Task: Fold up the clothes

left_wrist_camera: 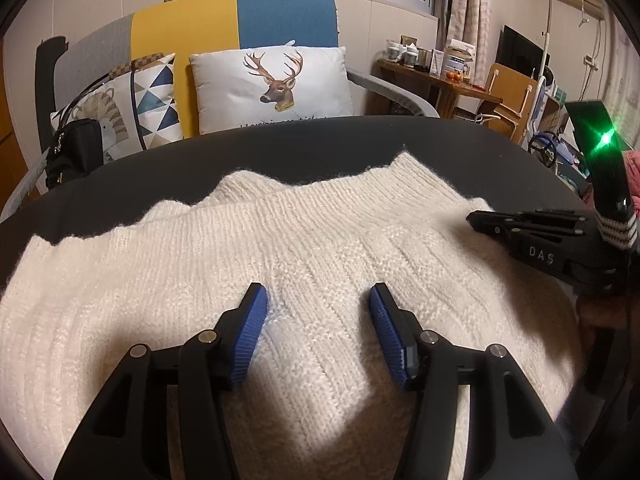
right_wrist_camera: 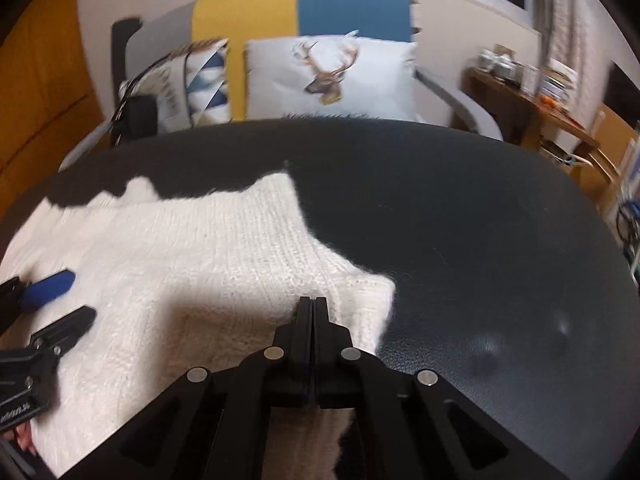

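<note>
A cream knitted sweater [left_wrist_camera: 312, 232] lies spread flat on the black table [left_wrist_camera: 320, 144]. My left gripper [left_wrist_camera: 316, 292] hovers low over its middle, blue pads [left_wrist_camera: 252, 332] wide apart and nothing between them. Its blue pad also shows at the left edge of the right wrist view, where the left gripper [right_wrist_camera: 78, 300] rests over the knit. My right gripper [right_wrist_camera: 313, 301] is shut, its fingers pressed together just above the sweater [right_wrist_camera: 192, 248] near its right corner; no fabric shows between them. From the left wrist view the right gripper [left_wrist_camera: 474, 217] reaches in over the sweater's right edge.
Bare black table surface [right_wrist_camera: 480, 240] stretches right of the sweater. Behind the table stands a sofa with a deer pillow [left_wrist_camera: 272, 84], a triangle-patterned pillow [left_wrist_camera: 152, 100] and a black bag [left_wrist_camera: 74, 148]. A cluttered wooden desk [left_wrist_camera: 436, 76] and a chair [left_wrist_camera: 508, 96] are at the back right.
</note>
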Demonstrator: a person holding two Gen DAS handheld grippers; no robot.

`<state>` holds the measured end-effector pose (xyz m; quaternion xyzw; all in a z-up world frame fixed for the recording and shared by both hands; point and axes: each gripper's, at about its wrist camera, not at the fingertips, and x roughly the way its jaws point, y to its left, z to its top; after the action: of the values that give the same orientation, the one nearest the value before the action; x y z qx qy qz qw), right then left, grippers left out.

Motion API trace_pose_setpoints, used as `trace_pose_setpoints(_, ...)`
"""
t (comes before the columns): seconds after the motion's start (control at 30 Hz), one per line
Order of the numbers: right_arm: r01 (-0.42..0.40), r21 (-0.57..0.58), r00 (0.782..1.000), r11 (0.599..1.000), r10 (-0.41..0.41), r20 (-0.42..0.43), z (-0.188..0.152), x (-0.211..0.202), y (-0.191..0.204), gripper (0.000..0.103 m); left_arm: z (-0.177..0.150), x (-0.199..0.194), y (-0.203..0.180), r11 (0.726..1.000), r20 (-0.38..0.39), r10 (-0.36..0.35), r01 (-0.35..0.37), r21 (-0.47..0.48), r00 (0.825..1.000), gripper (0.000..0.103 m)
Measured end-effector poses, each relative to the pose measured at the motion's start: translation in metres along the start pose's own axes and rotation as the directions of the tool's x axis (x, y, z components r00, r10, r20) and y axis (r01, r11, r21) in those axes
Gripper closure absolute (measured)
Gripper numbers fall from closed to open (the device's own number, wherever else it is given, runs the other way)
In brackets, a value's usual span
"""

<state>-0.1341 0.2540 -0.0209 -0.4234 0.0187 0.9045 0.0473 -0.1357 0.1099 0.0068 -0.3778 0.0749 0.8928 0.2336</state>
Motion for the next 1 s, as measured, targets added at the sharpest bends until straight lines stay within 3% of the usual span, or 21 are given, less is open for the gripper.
trace_pose_setpoints(0.13, 0.012, -0.041, 0.999, 0.999, -0.014, -0.043, 0.008, -0.007, 0.004, 0.103, 0.0, 0.0, 0.002, 1.0, 0.001, -0.012, 0.012, -0.01, 1.0, 0.046)
trace_pose_setpoints(0.2, 0.014, -0.028, 1.0, 1.0, -0.014, 0.013, 0.015, -0.03, 0.009, 0.096, -0.001, 0.0, 0.002, 1.0, 0.002, -0.014, 0.014, -0.013, 1.0, 0.046)
trace_pose_setpoints(0.27, -0.05, -0.048, 0.996, 0.998, 0.053, 0.071, 0.016, -0.054, 0.023, 0.096, -0.001, 0.0, 0.002, 1.0, 0.003, -0.014, 0.014, -0.014, 1.0, 0.046)
trace_pose_setpoints(0.33, -0.117, -0.082, 0.991, 0.99, 0.122, 0.059, 0.01, -0.063, 0.043, 0.096, -0.001, 0.0, 0.001, 1.0, 0.002, -0.015, 0.016, -0.015, 1.0, 0.046)
trace_pose_setpoints(0.4, -0.154, -0.091, 0.987, 0.984, 0.157, 0.025, 0.001, -0.058, 0.057, 0.096, -0.001, -0.001, 0.002, 1.0, 0.004, -0.021, 0.021, -0.02, 1.0, 0.046)
trace_pose_setpoints(0.5, -0.163, -0.014, 0.986, 0.987, 0.162, -0.026, -0.017, -0.032, 0.058, 0.096, 0.0, -0.001, 0.003, 0.999, 0.005, -0.031, 0.031, -0.028, 1.0, 0.046)
trace_pose_setpoints(0.63, -0.2, 0.074, 0.979, 0.977, 0.197, 0.051, -0.032, -0.026, 0.047, 0.097, 0.0, -0.001, 0.002, 0.999, 0.006, -0.024, 0.024, -0.022, 1.0, 0.046)
trace_pose_setpoints(0.73, -0.185, 0.064, 0.982, 0.981, 0.182, 0.058, -0.033, -0.028, 0.051, 0.097, 0.002, -0.006, 0.002, 0.999, 0.006, -0.018, 0.019, -0.027, 1.0, 0.046)
trace_pose_setpoints(0.9, -0.174, 0.055, 0.983, 0.983, 0.171, 0.064, -0.03, -0.029, 0.05, 0.097, -0.01, -0.045, 0.02, 0.997, 0.045, -0.008, 0.012, -0.08, 0.999, 0.046)
trace_pose_setpoints(1.0, -0.173, 0.053, 0.983, 0.984, 0.169, 0.066, -0.03, -0.03, 0.049, 0.097, -0.028, -0.079, 0.046, 0.994, 0.104, 0.058, -0.049, -0.094, 0.993, 0.046)
